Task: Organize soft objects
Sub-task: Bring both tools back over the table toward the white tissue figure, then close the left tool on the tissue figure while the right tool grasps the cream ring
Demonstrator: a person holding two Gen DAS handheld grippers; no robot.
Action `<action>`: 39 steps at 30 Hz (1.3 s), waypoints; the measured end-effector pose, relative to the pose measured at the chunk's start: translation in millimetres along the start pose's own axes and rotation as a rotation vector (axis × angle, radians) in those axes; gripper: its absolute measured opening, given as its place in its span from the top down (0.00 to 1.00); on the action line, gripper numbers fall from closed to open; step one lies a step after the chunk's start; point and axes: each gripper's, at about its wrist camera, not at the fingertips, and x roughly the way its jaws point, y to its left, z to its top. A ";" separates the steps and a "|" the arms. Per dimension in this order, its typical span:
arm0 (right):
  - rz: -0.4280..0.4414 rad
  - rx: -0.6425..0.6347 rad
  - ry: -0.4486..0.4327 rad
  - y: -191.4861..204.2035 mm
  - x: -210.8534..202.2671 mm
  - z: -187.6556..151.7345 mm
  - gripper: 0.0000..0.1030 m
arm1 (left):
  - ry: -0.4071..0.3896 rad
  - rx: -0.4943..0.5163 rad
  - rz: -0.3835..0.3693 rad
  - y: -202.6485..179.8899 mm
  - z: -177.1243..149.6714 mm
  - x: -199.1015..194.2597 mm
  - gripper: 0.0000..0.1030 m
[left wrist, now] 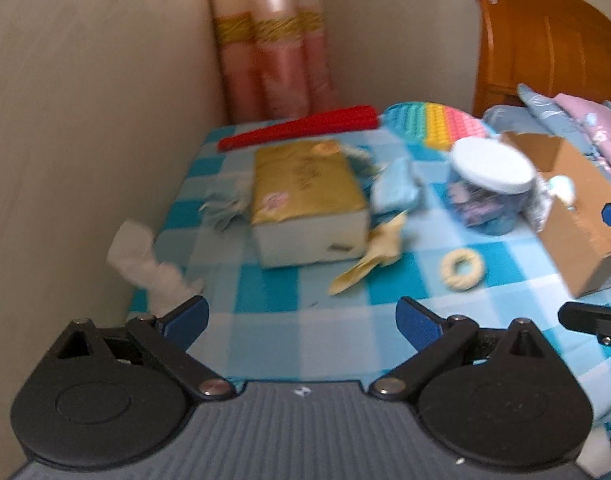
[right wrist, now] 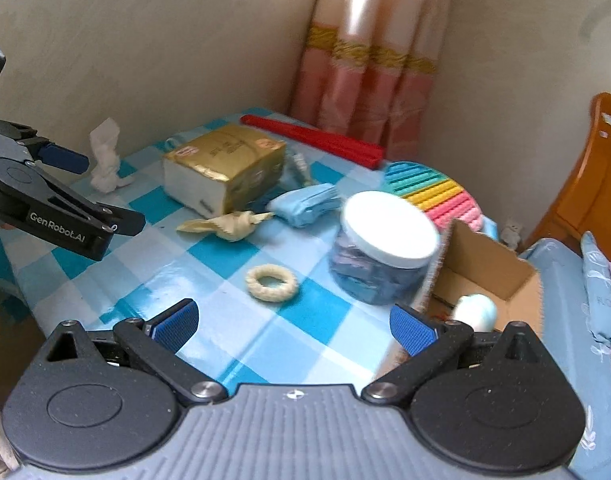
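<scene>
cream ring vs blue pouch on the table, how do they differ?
The cream ring is round with an open centre; the blue pouch is a solid, crumpled lump. The ring lies alone on bare tablecloth; the pouch sits by the tissue pack. Both look soft, and neither is gripped.

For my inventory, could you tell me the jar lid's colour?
White, on the jar lid; right wrist view shows it best.

Place: a home bedroom.
Bed: carved wooden headboard (left wrist: 545, 36), with floral bedding (right wrist: 597, 280) just beside the desk.
Window side: pink curtain (right wrist: 369, 60) with gold bands hangs in the corner of plain walls.
Desk: blue-and-white checked cloth (right wrist: 209, 280) carrying a tissue pack (left wrist: 305, 200) and a cardboard box (right wrist: 489, 268).
</scene>
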 end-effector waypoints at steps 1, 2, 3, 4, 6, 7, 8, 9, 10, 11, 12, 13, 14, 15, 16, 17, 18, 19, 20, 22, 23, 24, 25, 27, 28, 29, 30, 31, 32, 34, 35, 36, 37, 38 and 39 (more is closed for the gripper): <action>0.008 -0.005 0.007 3.5 4.3 1.6 0.00 | 0.001 -0.006 0.008 3.3 -2.6 2.2 0.03; 0.015 -0.008 0.016 6.8 9.1 3.0 0.00 | 0.006 -0.012 0.021 7.6 -5.3 4.7 0.03; 0.020 -0.011 0.025 9.8 13.8 4.3 0.00 | 0.013 -0.017 0.031 11.5 -7.6 8.2 0.03; 0.026 -0.015 0.033 12.6 18.7 5.5 0.00 | 0.020 -0.025 0.039 15.8 -10.1 12.7 0.03; 0.034 -0.020 0.053 17.9 28.5 7.2 0.00 | 0.035 -0.042 0.048 22.9 -14.2 18.3 0.03; 0.039 -0.022 0.063 19.9 33.6 8.0 0.00 | 0.041 -0.051 0.048 25.8 -15.4 21.6 0.03; 0.043 -0.024 0.073 21.9 38.7 8.5 0.00 | 0.046 -0.061 0.052 29.2 -17.7 24.5 0.03; 0.047 -0.023 0.083 23.4 42.8 8.8 0.00 | 0.050 -0.068 0.057 31.7 -19.6 27.0 0.03; 0.052 -0.023 0.092 24.6 47.1 9.3 0.00 | 0.057 -0.075 0.062 33.9 -21.4 30.0 0.03; 0.057 -0.023 0.100 25.5 51.6 9.8 0.00 | 0.065 -0.083 0.063 36.4 -23.0 33.6 0.03; 0.061 -0.022 0.107 26.0 56.1 10.5 0.00 | 0.073 -0.091 0.062 38.6 -24.3 36.4 0.03; 0.062 -0.022 0.119 26.4 60.3 11.0 0.00 | 0.082 -0.101 0.061 41.2 -25.9 39.5 0.03; 0.066 -0.020 0.126 26.4 64.8 11.3 0.00 | 0.090 -0.108 0.060 43.3 -27.1 42.5 0.03; 0.067 -0.016 0.134 26.0 69.1 11.6 0.00 | 0.096 -0.113 0.058 44.9 -28.1 44.8 0.03; 0.068 -0.010 0.141 25.6 73.0 12.0 0.00 | 0.100 -0.117 0.056 46.1 -28.8 46.6 0.03; 0.071 -0.003 0.148 24.8 76.7 12.1 0.00 | 0.104 -0.122 0.054 46.9 -30.1 48.4 0.03; 0.074 0.003 0.155 24.0 80.2 12.0 0.00 | 0.108 -0.126 0.053 47.6 -30.7 50.2 0.03; 0.075 0.009 0.160 23.3 83.3 12.0 0.00 | 0.112 -0.130 0.050 48.9 -31.2 51.7 0.03; 0.077 0.015 0.164 22.5 86.4 11.9 0.00 | 0.116 -0.136 0.046 49.9 -32.0 53.5 0.03; 0.077 0.025 0.171 20.9 92.1 11.6 0.00 | 0.116 -0.155 0.030 52.7 -32.6 54.7 0.02; 0.076 0.032 0.174 20.2 94.7 11.3 0.00 | 0.110 -0.164 0.023 54.6 -32.1 55.8 0.01; 0.077 0.039 0.176 19.4 96.9 11.0 0.00 | 0.106 -0.170 0.019 55.9 -32.3 55.8 0.01; 0.079 0.046 0.179 18.7 99.1 10.6 0.00 | 0.101 -0.176 0.017 57.1 -32.5 55.9 0.01; 0.078 0.057 0.183 17.9 102.1 9.9 0.00 | 0.096 -0.171 0.026 57.6 -32.3 58.9 0.01; 0.075 0.064 0.184 17.7 103.7 9.4 0.00 | 0.096 -0.159 0.037 56.3 -32.5 59.5 0.00; 0.076 0.071 0.188 17.2 105.5 8.8 0.00 | 0.092 -0.161 0.035 56.2 -32.4 59.6 0.00; 0.080 0.079 0.191 16.7 107.0 8.3 0.00 | 0.084 -0.164 0.037 56.4 -32.8 59.8 0.00; 0.086 0.089 0.192 16.2 108.0 7.5 0.00 | 0.079 -0.166 0.041 56.2 -32.6 60.6 0.00; 0.092 0.101 0.192 15.2 108.8 7.2 0.00 | 0.078 -0.167 0.037 56.6 -32.1 61.0 0.00; 0.103 0.117 0.194 13.1 110.3 7.0 0.00 | 0.079 -0.172 0.037 58.5 -30.5 62.8 0.01; 0.108 0.125 0.196 12.5 111.1 7.1 0.00 | 0.078 -0.176 0.042 59.4 -29.7 63.7 0.01; 0.115 0.136 0.198 11.4 112.1 6.9 0.00 | 0.078 -0.180 0.046 60.5 -28.5 65.2 0.01; 0.115 0.139 0.196 10.9 112.3 6.8 0.00 | 0.078 -0.189 0.049 62.0 -27.6 65.8 0.01; 0.115 0.135 0.194 11.3 112.3 6.8 0.00 | 0.079 -0.203 0.053 64.2 -26.1 67.0 0.01; 0.115 0.135 0.193 11.4 112.3 6.6 0.00 | 0.080 -0.215 0.057 66.0 -24.9 67.9 0.01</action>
